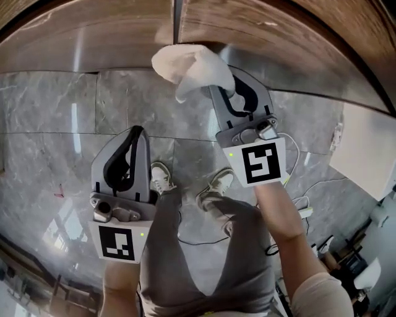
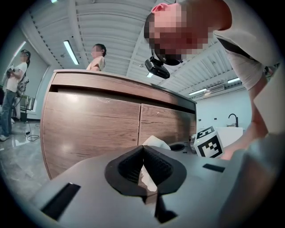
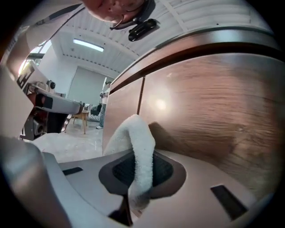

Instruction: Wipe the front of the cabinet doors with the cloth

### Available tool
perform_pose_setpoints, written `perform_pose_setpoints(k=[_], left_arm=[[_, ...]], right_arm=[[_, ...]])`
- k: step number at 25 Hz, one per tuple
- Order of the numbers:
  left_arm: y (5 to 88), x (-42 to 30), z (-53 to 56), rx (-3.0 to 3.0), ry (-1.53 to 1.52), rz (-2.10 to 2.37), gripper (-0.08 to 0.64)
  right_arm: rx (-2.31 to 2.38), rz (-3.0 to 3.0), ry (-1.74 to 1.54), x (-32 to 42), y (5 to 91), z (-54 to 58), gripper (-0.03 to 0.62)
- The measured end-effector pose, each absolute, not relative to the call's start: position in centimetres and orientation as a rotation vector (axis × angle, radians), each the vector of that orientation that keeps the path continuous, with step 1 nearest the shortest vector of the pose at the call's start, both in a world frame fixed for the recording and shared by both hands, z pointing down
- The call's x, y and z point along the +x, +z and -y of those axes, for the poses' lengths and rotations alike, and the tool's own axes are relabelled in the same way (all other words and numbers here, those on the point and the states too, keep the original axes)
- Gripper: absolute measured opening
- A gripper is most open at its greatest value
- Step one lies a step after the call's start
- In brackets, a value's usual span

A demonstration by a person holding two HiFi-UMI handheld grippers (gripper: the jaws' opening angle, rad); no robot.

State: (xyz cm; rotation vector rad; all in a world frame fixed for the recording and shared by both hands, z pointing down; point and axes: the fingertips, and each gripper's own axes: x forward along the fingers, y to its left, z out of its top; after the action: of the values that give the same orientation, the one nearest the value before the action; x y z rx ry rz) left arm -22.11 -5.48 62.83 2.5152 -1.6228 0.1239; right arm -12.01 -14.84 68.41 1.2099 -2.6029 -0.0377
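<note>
Grey trousers (image 1: pixel 179 260) and white sneakers (image 1: pixel 162 176) fill the foreground as a person stands on a grey marble-look floor (image 1: pixel 49 124), a handheld gripper in each hand, facing wood-grain cabinet doors (image 1: pixel 86 25). At left, the left gripper (image 1: pixel 137 131) hangs low and well back from the doors. Its black-padded jaws meet tip to tip with nothing clamped between them. Seen along that gripper, two bystanders (image 2: pixel 97 58) stand beyond the countertop (image 2: pixel 111 78) at the far left of the room. At right, the right gripper (image 1: pixel 216 85) extends to the foot of the cabinet, with its jaws closed on a white terry cloth (image 1: pixel 189 65). The cloth loops out past the jaw tips and bunches below the seam (image 1: pixel 176 18) between two doors, in front of the metal kick strip (image 1: pixel 111 52). Along the right gripper, the cloth's shadow falls on the door panel close behind it. No view shows whether the cloth touches the wood. White cables (image 1: pixel 309 186) trail across the floor at far right.
</note>
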Motion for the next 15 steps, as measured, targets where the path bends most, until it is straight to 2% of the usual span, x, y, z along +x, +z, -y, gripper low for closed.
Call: perform_pose_setpoints(k=[15], left_arm=[[62.9, -14.1, 4.8, 2.561, 0.192, 1.532, 0.018]], right_arm=[[1.396, 2.394, -0.083, 4.5, 67.9, 14.9, 0.067]])
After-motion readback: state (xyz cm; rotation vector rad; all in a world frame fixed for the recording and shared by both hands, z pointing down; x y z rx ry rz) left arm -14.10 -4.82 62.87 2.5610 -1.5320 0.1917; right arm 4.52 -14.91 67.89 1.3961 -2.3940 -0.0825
